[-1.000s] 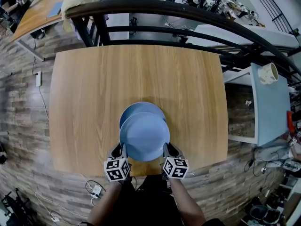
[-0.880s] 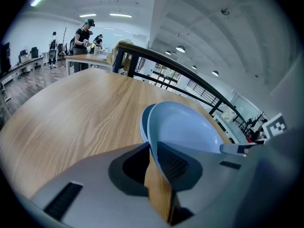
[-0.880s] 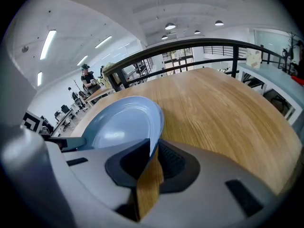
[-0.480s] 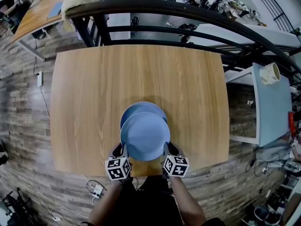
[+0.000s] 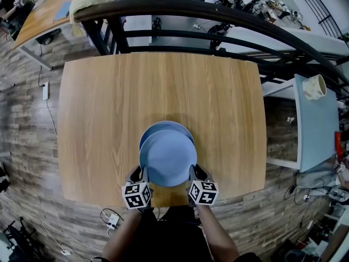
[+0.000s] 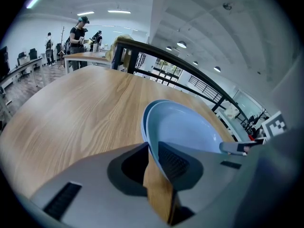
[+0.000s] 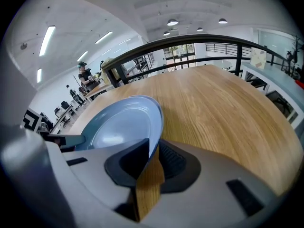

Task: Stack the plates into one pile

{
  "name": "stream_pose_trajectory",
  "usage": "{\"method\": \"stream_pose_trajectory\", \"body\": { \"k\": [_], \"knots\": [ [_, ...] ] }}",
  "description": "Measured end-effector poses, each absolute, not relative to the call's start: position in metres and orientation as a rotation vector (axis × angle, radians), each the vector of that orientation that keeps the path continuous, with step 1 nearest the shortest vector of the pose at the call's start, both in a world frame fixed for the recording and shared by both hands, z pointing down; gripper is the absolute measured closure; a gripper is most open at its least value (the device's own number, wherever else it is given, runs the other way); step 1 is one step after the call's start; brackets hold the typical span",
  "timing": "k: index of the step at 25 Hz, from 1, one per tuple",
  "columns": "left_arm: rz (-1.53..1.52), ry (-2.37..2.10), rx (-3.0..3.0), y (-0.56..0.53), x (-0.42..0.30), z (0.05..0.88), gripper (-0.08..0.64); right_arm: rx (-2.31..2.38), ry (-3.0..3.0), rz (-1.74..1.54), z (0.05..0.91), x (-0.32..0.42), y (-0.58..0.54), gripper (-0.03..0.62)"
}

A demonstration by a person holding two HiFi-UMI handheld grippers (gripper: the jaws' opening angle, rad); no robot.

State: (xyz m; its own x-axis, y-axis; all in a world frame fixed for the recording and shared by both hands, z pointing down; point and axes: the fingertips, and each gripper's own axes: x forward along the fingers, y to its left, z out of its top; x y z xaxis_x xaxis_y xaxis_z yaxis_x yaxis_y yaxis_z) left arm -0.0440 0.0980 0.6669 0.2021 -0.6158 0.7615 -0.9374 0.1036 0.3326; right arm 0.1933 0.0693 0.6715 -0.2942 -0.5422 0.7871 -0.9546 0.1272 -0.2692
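I am viewing a black railing (image 5: 218, 15) running just beyond the far edge of the bench (image 5: 109, 119). A side table (image 5: 313, 130) carrying a cup (image 5: 314, 86) is standing well apart at the right. The upper plate (image 5: 167, 158) is lying over the lower plate (image 5: 163, 124) near the bench's near edge, offset slightly toward me. The left gripper (image 5: 142, 172) is opening its jaws, with the upper plate's near rim between them and touching both. The right gripper (image 5: 193, 172) is grasping the same rim.
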Motion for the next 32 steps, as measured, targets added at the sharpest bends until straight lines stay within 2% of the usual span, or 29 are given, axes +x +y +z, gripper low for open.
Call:
{"method": "stream_pose_trajectory", "body": {
  "k": [20, 25, 32],
  "knots": [
    [0.423, -1.626, 1.606, 0.063, -0.064, 0.649, 0.463, 1.511, -1.963, 0.94, 0.649, 0.193, 0.025, 0.5],
    [0.38, -1.686, 1.659, 0.047, -0.071, 0.626, 0.51, 1.559, -2.049, 0.885, 0.621, 0.187, 0.003, 0.532],
    [0.298, -1.781, 1.774, 0.034, -0.073, 0.562, 0.532, 1.615, -2.18, 0.792, 0.559, 0.185, -0.015, 0.545]
  ]
}}
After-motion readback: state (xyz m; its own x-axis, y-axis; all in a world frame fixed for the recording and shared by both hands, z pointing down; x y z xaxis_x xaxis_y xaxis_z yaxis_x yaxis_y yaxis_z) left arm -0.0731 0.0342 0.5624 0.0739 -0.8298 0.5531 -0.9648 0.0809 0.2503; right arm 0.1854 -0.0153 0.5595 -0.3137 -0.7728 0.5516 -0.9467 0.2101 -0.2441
